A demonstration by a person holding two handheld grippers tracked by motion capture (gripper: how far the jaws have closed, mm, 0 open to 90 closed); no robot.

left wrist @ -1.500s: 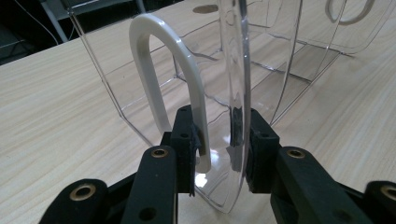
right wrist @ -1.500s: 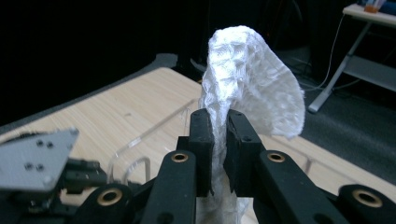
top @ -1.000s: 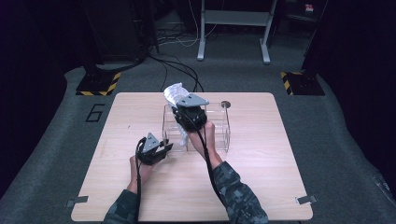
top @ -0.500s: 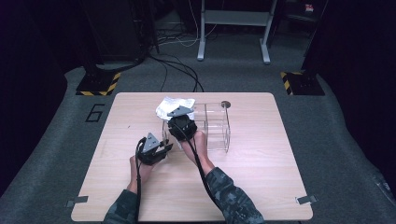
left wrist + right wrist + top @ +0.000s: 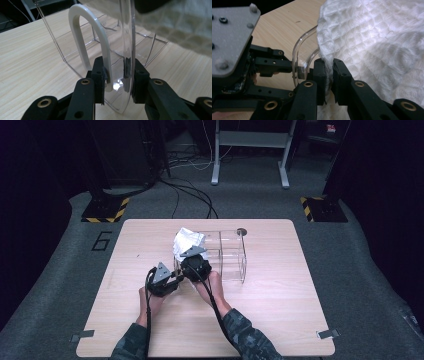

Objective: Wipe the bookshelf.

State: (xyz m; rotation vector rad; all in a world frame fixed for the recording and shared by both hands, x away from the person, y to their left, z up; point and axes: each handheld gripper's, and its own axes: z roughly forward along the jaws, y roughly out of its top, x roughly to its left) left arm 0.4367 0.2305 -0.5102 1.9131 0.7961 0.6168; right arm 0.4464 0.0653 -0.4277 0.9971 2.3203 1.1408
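Since the earlier frames the right gripper (image 5: 192, 261) has sunk with the cloth (image 5: 187, 241) toward the box (image 5: 230, 257) at frame centre; the left gripper (image 5: 167, 279) has held still. Left gripper view: its jaws pinch the box's clear wall and white handle (image 5: 86, 32), centre. Right gripper view: jaws pinch the cloth's edge, centre. The cloth looks light, soft and floppy; best gripped at a bunched fold.

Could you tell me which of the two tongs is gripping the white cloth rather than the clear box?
The right tongs: their jaws pinch the white waffle cloth. The left tongs instead clamp the clear box at its wall, by the white handle.
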